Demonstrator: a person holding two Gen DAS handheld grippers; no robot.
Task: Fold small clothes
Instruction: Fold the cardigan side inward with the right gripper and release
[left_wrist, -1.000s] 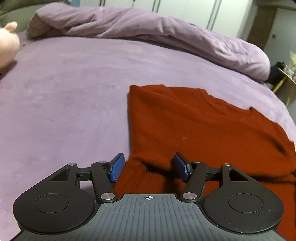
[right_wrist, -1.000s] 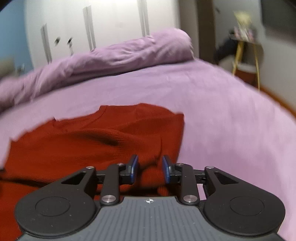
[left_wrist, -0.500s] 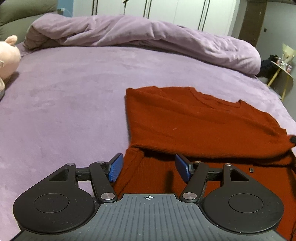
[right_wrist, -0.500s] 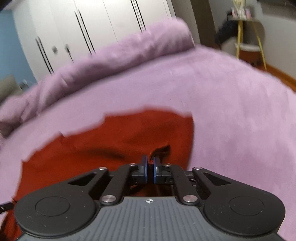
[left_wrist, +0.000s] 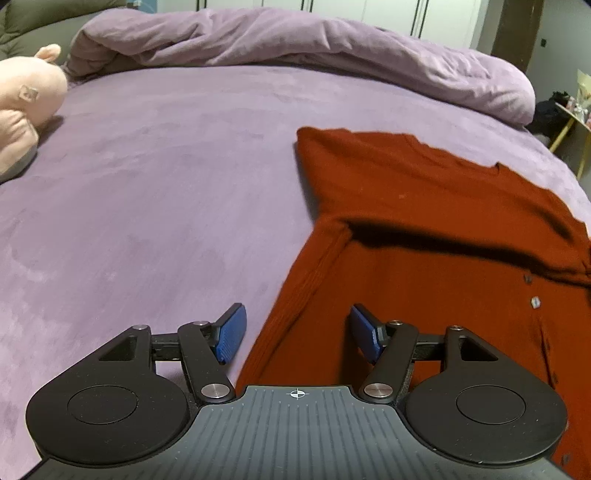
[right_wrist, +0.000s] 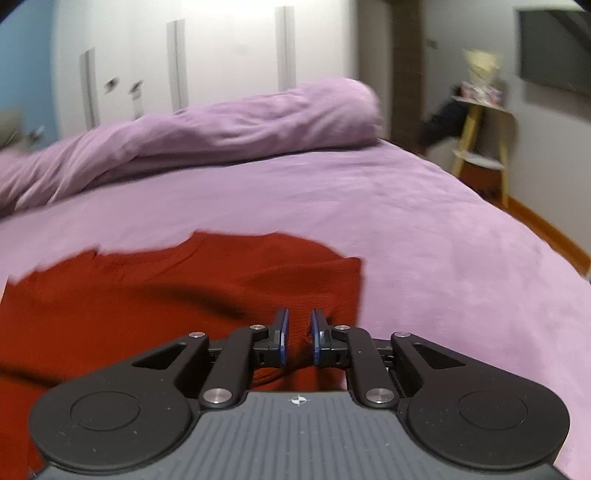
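A rust-red knit cardigan (left_wrist: 424, 229) lies on the purple bed, its far part folded over the near part; small buttons show at the right. My left gripper (left_wrist: 295, 334) is open and empty, its blue pads straddling the cardigan's left ribbed edge just above it. In the right wrist view the cardigan (right_wrist: 177, 288) fills the lower left. My right gripper (right_wrist: 298, 338) has its jaws a small gap apart over the cardigan's right side, with red fabric seen between the pads; the view is blurred.
The purple bed sheet (left_wrist: 155, 206) spreads left and far. A rolled purple duvet (left_wrist: 295, 48) lies along the far edge. A pink plush toy (left_wrist: 26, 107) sits at far left. A yellow-legged side table (right_wrist: 480, 147) stands off the bed's right side.
My left gripper has drawn back toward the cardigan's near edge, staying open. My right gripper closed half a second ago and now stands slightly apart, and has pulled back a little.
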